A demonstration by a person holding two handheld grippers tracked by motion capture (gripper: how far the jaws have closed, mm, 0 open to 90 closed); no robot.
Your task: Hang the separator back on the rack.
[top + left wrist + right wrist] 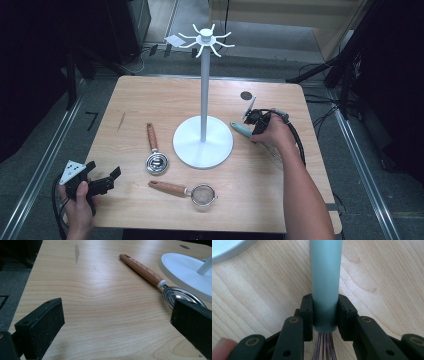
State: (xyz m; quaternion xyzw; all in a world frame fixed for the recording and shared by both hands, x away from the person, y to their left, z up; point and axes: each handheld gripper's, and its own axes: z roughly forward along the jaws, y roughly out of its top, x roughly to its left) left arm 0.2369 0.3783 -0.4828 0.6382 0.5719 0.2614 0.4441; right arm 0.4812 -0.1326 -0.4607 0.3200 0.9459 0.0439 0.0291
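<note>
My right gripper [257, 125] is shut on the grey-green handle [325, 277] of a whisk lying on the wooden table [150, 97], right of the stand's base. In the right gripper view both black jaws clamp the handle's lower end, and the whisk's wires [324, 346] run out below them. My left gripper [107, 182] rests open near the table's front left corner; its jaws stand wide apart over bare wood. A wooden-handled metal scoop [143, 271] lies ahead of it, its bowl [176, 293] close to the right jaw. A wooden-handled strainer [185, 191] lies near the front.
A white hook stand [202, 75] rises from a round base [202, 141] at the table's middle, with curved hooks at the top [205, 36]. A dark round hole [245, 95] marks the far right of the table. Floor rails and cables surround the table.
</note>
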